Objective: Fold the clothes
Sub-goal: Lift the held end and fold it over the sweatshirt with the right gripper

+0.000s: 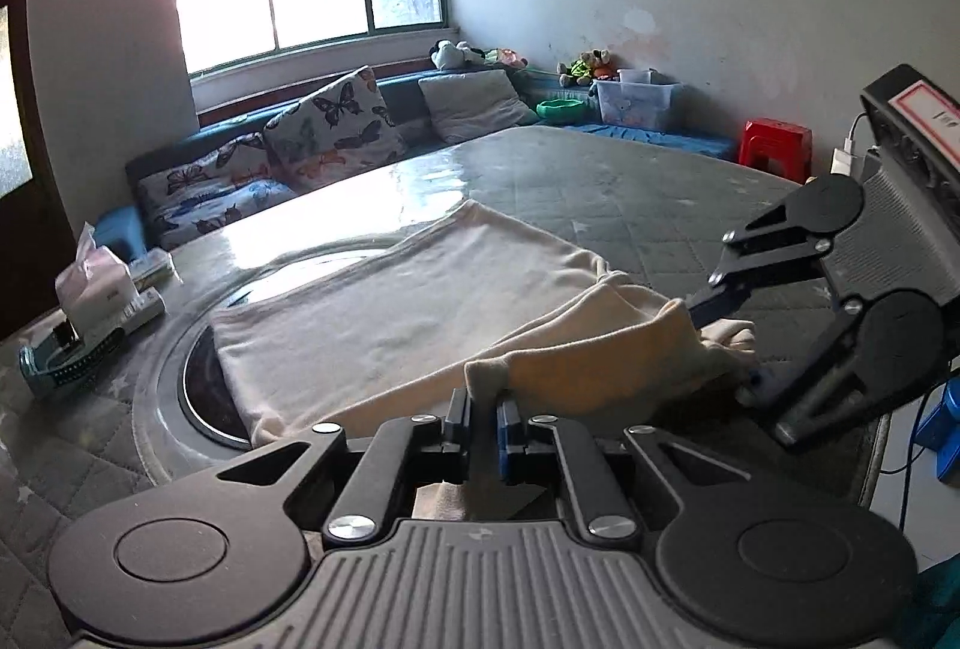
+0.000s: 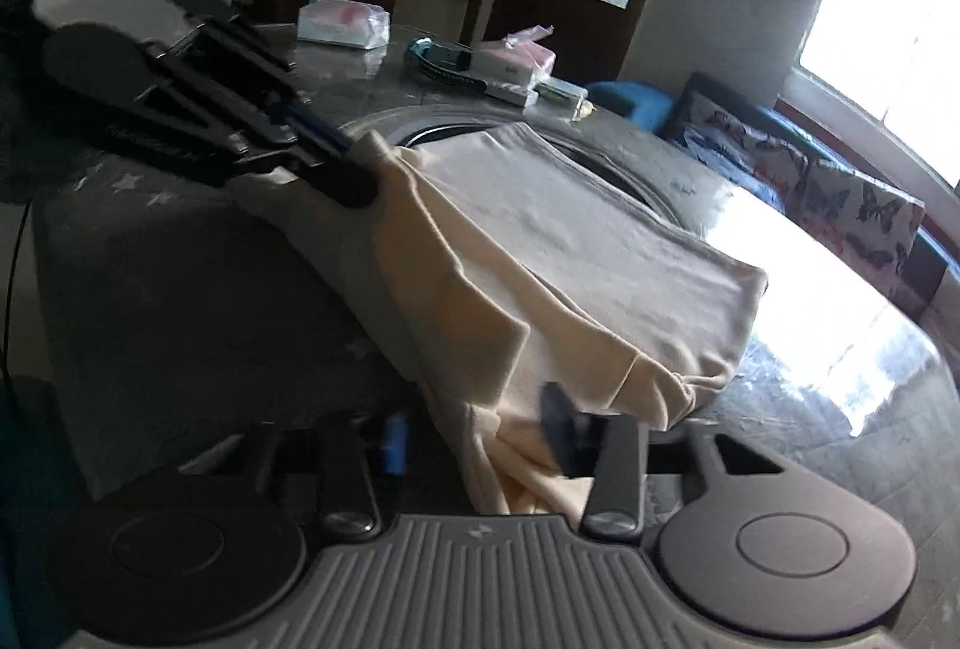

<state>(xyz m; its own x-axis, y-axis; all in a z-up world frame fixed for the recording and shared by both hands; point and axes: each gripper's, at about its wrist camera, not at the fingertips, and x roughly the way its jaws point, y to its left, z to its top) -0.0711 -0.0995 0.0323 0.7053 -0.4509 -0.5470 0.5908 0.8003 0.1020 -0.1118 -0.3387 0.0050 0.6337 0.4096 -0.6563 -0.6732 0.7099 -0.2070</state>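
Cream garment [image 1: 390, 313] spread flat on round glass-topped table [image 1: 600, 181], near edge lifted off the surface. Left gripper [image 1: 483, 409] clamped on one near corner; right gripper [image 2: 474, 439] fingers apart around bunched cloth at the other. Best carried far-ward level, edge taut, corners matched. Tissue box [image 1: 96, 283] at left, well clear.

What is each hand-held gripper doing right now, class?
Left hand-held gripper: closed on the edge of the cream-coloured soft fabric garment.
Right hand-held gripper: open around the same garment.
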